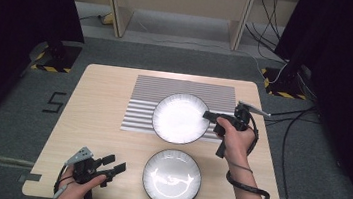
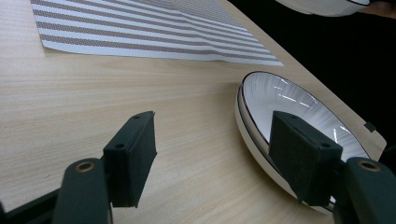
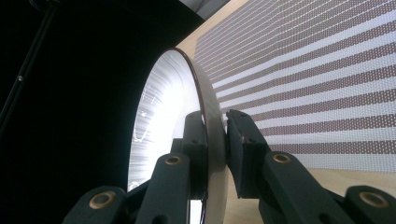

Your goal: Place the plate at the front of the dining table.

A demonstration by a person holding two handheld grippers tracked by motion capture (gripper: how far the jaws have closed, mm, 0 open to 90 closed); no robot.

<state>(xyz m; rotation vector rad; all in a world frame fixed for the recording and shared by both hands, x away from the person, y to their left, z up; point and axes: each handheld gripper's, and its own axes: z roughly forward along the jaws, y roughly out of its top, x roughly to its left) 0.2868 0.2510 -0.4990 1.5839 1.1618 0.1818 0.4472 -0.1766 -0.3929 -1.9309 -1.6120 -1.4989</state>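
Note:
A white ribbed plate with a dark rim (image 1: 180, 118) hovers over the striped placemat (image 1: 147, 96); my right gripper (image 1: 211, 117) is shut on its right rim. Seen from the right gripper view, the rim of that plate (image 3: 159, 121) runs between the two pads (image 3: 236, 140), which press on it from both sides. A second plate of the same kind (image 1: 171, 178) rests on the table near the front edge. My left gripper (image 1: 115, 165) stands open just left of it, nothing between its jaws. In the left gripper view this plate (image 2: 285, 107) lies behind the right pad (image 2: 299, 156).
The light wooden table (image 1: 97, 110) has bare wood to the left of the mat. Cables trail off the table's right side (image 1: 288, 117). Dark curtains and stands flank the table.

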